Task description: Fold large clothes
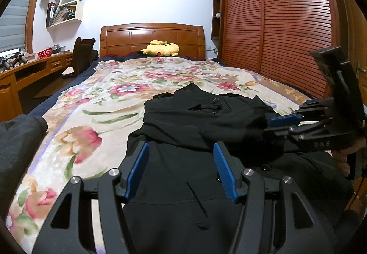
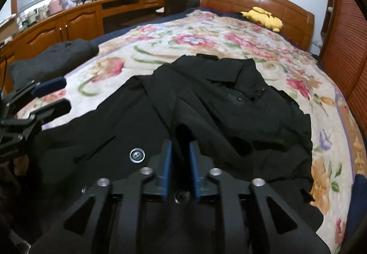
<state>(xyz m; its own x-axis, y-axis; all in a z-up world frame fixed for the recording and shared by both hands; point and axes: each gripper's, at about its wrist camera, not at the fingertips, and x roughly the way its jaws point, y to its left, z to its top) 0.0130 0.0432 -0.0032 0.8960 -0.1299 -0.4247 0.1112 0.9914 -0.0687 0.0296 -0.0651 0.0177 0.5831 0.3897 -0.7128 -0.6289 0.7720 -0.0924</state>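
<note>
I see a black coat (image 1: 195,130) spread on the floral bedspread (image 1: 96,102), just beyond and beneath both grippers. My left gripper (image 1: 181,169) hovers over its near hem, jaws wide apart and empty. My right gripper (image 2: 180,167), to its right, has narrowly parted jaws straddling a raised fold of coat, not pinching it.

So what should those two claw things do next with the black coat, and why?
Probably lift the right gripper clear of the black coat: its fingers stand slightly apart with a dark fold between them, seemingly let go. The left gripper hangs open and empty above the coat's near part, ready for the next fold.
</note>
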